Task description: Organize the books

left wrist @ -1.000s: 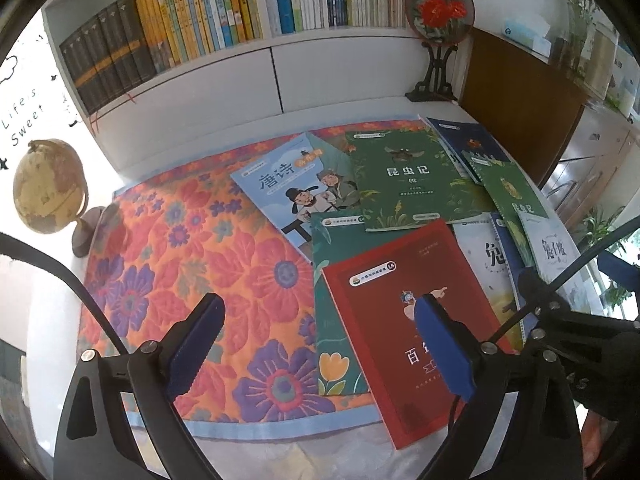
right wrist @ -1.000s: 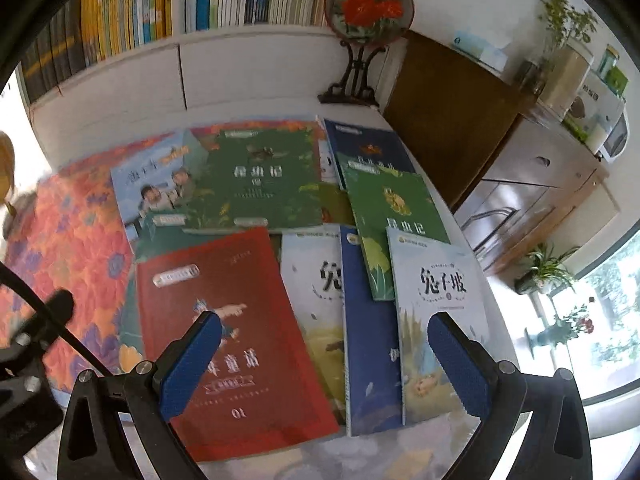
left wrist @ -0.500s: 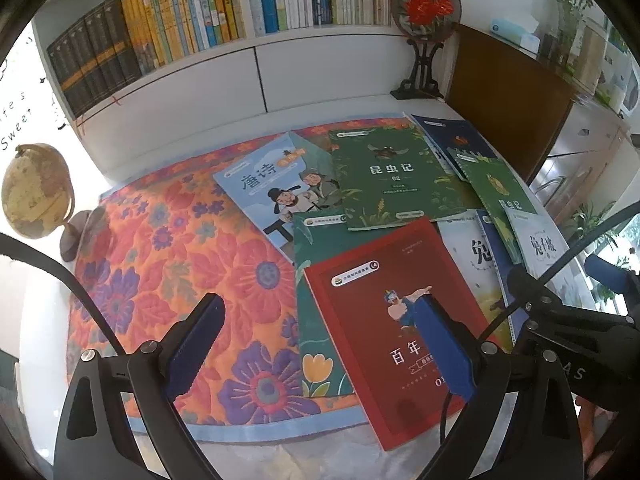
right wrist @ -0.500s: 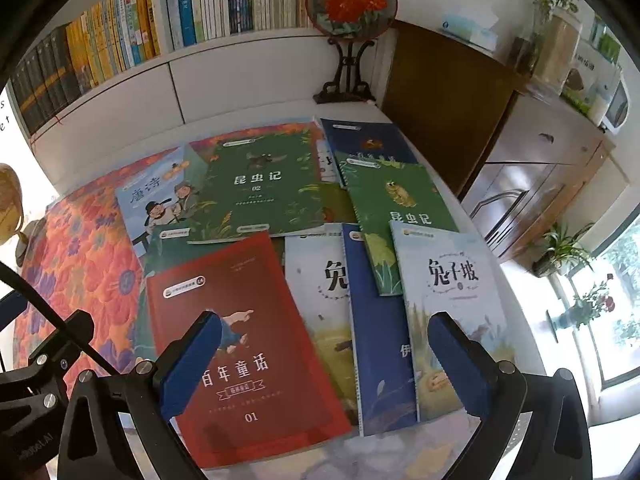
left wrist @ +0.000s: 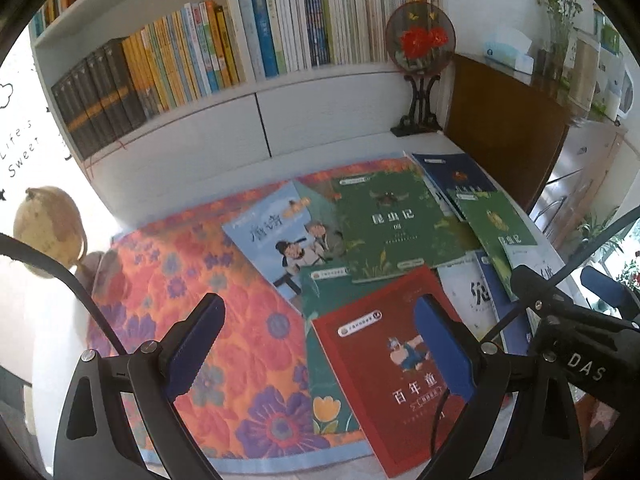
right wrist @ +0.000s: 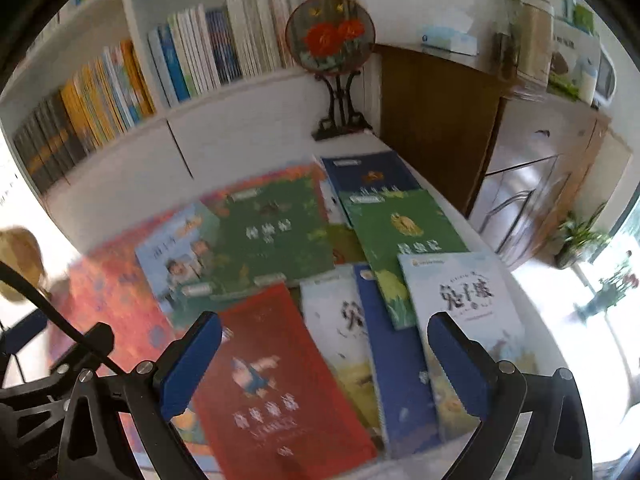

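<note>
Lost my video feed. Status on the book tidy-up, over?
Left gripper open, empty. Right gripper open, empty. Books loose and overlapping on the floral mat, red book nearest. Nothing in the way.

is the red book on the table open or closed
Closed. The red book lies flat, front cover up with its title showing, partly overlapping a green book beneath it. Neither gripper is touching it.

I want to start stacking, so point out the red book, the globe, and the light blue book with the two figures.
red book [left wrist: 372, 364], left wrist view, cover's centre.
globe [left wrist: 46, 232], left wrist view, sphere's middle.
light blue book [left wrist: 276, 236], left wrist view, cover's middle.
</note>
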